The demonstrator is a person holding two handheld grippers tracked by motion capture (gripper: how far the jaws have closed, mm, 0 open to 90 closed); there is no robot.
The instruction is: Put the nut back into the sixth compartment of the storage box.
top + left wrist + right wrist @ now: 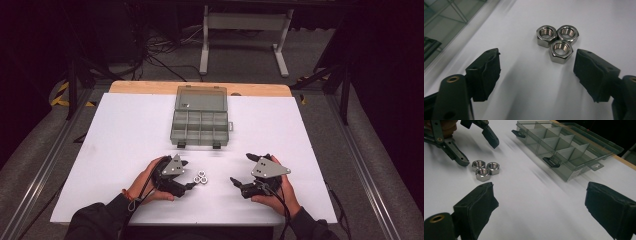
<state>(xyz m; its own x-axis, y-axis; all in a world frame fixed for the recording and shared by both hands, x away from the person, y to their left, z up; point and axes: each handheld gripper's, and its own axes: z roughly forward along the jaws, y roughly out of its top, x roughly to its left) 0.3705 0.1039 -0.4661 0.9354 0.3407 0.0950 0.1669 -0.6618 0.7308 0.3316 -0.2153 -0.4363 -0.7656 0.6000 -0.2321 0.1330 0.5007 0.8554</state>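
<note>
From above, your left gripper (189,175) sits spread beside three nuts (201,177) near the table's (125,130) front edge. Its own view shows nothing pinched. Your right gripper (541,202), also spread, faces the open box (566,147).

Left gripper (189,176) held low over the table in the left hand (147,182), jaws apart and empty, pointing toward the right gripper (241,170), likewise gaping and empty in the right hand (277,192), both forearms in dark sleeves.
</note>
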